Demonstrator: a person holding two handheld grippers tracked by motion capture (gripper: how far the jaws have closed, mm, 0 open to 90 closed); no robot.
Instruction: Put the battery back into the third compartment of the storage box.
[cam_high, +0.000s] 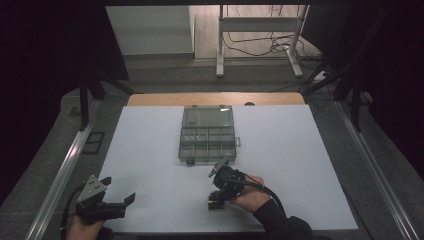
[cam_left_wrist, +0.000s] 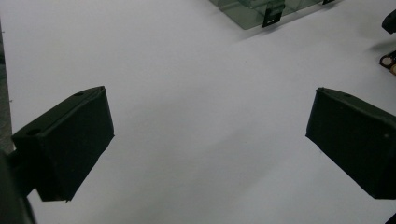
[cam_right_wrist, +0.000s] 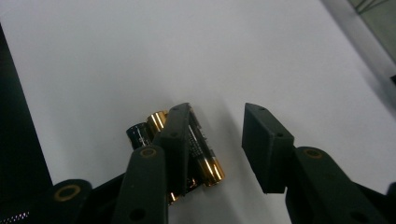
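**Operator:** Report the state of the right gripper (cam_high: 216, 199).

**Inspector:** It is angled down at the near part of the white tabletop (cam_high: 150, 150), over a small cluster of black-and-gold batteries (cam_right_wrist: 187, 149). The jaws stand partly apart. In the right gripper view, the left jaw lies across the batteries, overlapping them; the right jaw stands clear on bare surface. One battery lies in the gap, against the left jaw. No pad pressure on both sides is visible, so nothing is clamped.

**Operator:** Position of the batteries?

**Inspector:** They lie flat on the tabletop, side by side, directly under the right gripper, well short of the compartment box (cam_high: 207, 137).

**Operator:** State of the box?

**Inspector:** It is a transparent organiser box near the table's middle. Its lid is folded back, away from the person. Contents cannot be determined.

**Operator:** Left gripper (cam_high: 120, 192)?

**Inspector:** It is at the near left corner of the tabletop. Jaws spread wide, nothing between them.
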